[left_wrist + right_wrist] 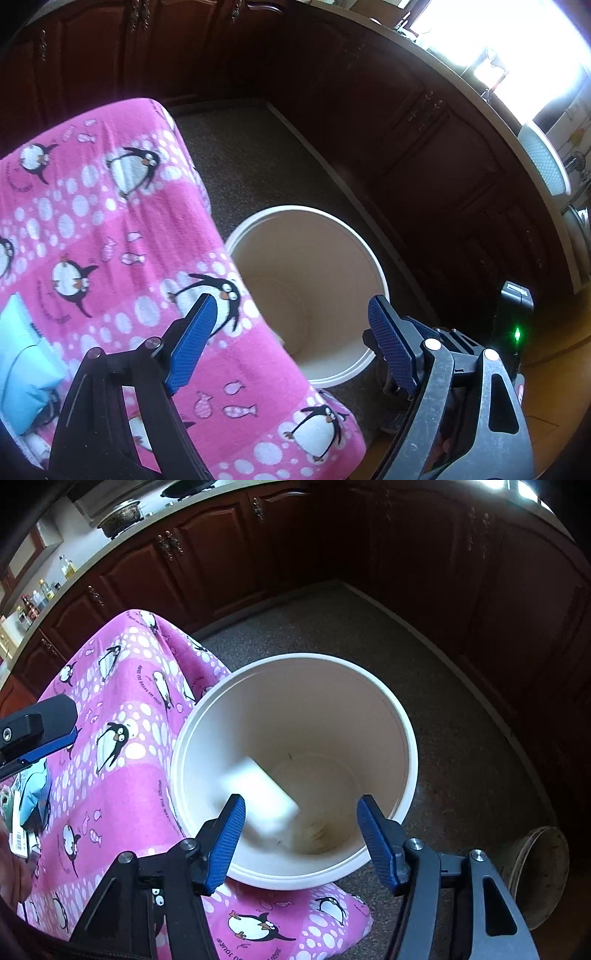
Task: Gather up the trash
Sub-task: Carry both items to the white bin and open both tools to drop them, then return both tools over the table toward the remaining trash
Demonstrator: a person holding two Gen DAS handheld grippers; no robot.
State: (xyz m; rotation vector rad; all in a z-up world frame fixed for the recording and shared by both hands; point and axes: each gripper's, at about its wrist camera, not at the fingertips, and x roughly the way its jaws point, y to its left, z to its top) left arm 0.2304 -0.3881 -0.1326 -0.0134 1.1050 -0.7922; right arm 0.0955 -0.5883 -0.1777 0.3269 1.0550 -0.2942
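Blurred white box-shaped trash (258, 797) sits inside the round white plastic bucket (406, 746), directly below the right hand-held gripper (301, 830), whose jaws stand apart, empty. Left hand-held gripper (291, 332), wide and empty, hangs beside the bucket over the pink penguin-print cloth (110, 240).

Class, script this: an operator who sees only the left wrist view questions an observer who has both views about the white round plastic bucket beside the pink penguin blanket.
Operator: Is anything inside the white round plastic bucket?
Observer: Yes, a blurred white rectangular piece shows inside it, towards its left wall.
Operator: Is the right claw holding anything?
Observer: No, it stands open above the bucket's near rim, with nothing pressed between its pads.
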